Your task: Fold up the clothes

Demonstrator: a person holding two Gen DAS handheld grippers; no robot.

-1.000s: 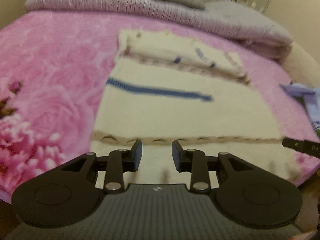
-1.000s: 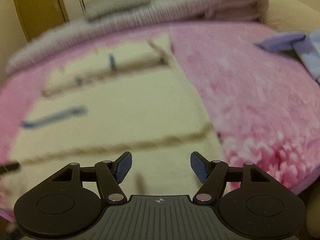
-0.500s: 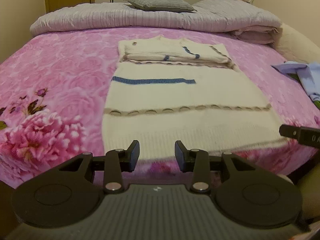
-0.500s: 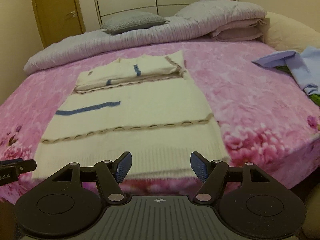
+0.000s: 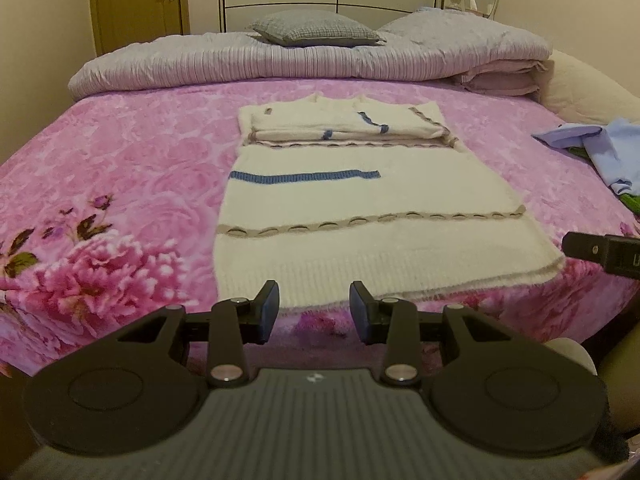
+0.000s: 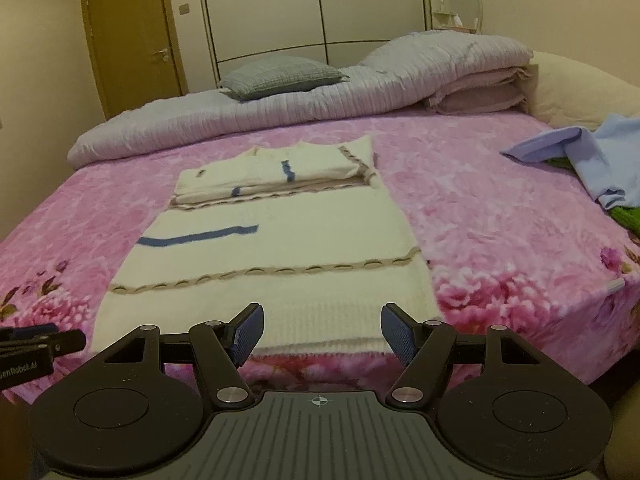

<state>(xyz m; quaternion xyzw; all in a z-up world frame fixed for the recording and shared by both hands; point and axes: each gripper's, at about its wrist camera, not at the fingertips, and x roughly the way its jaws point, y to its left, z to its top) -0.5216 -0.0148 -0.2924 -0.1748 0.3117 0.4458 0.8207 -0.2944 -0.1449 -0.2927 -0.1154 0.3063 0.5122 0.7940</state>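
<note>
Two grippers hover apart from the cream sweater's hem: the left gripper is partly open and empty, the right gripper wider open, also empty. The cream sweater lies flat beyond them on the pink floral blanket, its sleeves folded across the far end.

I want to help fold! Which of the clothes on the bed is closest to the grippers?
The cream sweater with the blue stripe. Its ribbed hem lies just beyond both hand-held grippers, left and right. The light blue garment lies crumpled far off at the bed's right side.
</note>
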